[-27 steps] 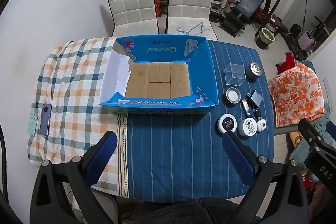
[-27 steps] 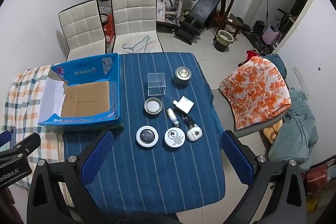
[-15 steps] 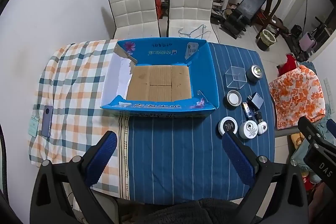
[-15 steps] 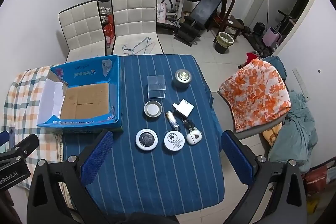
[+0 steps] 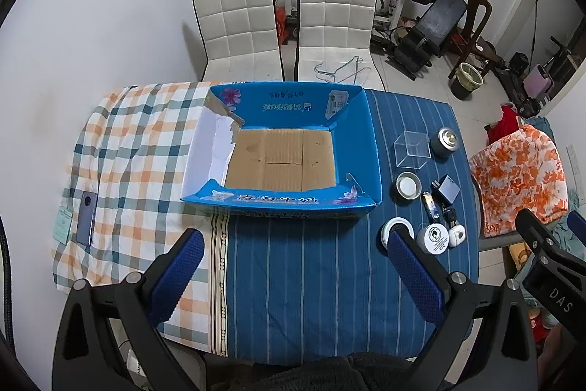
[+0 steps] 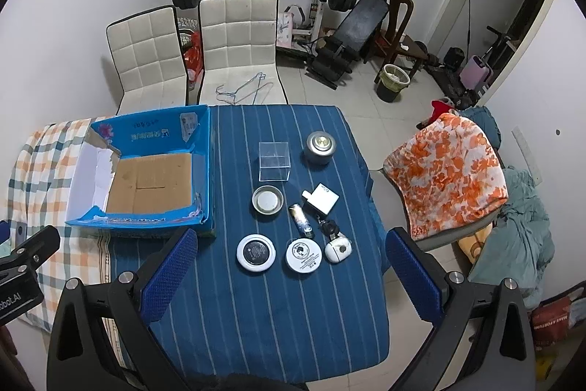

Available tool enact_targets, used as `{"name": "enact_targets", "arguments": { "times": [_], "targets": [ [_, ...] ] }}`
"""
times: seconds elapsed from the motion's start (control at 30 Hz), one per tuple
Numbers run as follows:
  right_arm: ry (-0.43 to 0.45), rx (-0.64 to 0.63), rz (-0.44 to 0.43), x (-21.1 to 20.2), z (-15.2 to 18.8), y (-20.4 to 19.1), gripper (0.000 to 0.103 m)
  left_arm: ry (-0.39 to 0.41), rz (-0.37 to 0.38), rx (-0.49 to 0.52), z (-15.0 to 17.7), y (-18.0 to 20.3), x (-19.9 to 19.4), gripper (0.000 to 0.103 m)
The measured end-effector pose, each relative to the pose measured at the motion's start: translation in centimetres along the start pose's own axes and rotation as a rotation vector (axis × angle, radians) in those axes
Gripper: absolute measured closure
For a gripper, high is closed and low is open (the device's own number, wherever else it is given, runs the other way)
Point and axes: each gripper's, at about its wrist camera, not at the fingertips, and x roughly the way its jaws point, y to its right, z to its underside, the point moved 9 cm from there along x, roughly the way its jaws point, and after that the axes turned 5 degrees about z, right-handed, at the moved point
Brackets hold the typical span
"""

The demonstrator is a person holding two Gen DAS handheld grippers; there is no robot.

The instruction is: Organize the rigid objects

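Observation:
An open blue cardboard box (image 5: 370, 149) (image 6: 203, 149) with nothing inside sits mid-table. To its right lie several small rigid objects: a clear cube (image 6: 274, 161), a metal tin (image 6: 321, 147), a small metal dish (image 6: 267, 200), a white charger (image 6: 322, 201), a lighter (image 6: 301, 225), keys (image 6: 329, 228), two round white cases (image 6: 255, 252) (image 6: 304, 255) and a white earbud case (image 6: 338, 251). My left gripper (image 5: 296, 275) is open and empty, high above the table's near edge. My right gripper (image 6: 291, 272) is open and empty, above the near objects.
The table carries a blue striped cloth (image 6: 278, 310) and a plaid cloth (image 5: 121, 149) with a phone (image 5: 86, 217) at its left edge. Two white chairs (image 5: 285, 28) stand behind, an orange floral chair (image 6: 445, 167) to the right, gym gear at the back wall.
Both grippers have drawn back and up a little, so the table and objects look slightly smaller. Nothing on the table has moved; both stay open.

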Motion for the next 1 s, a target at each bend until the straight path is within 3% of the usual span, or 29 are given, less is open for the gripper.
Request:
{"name": "enact_targets", "arguments": {
  "times": [1.0],
  "targets": [
    [0.026, 0.008, -0.001, -1.0, -0.5, -0.4, 0.000, 0.037, -0.010, 0.001, -1.4, -0.7, -1.2, 0.000]
  ]
}}
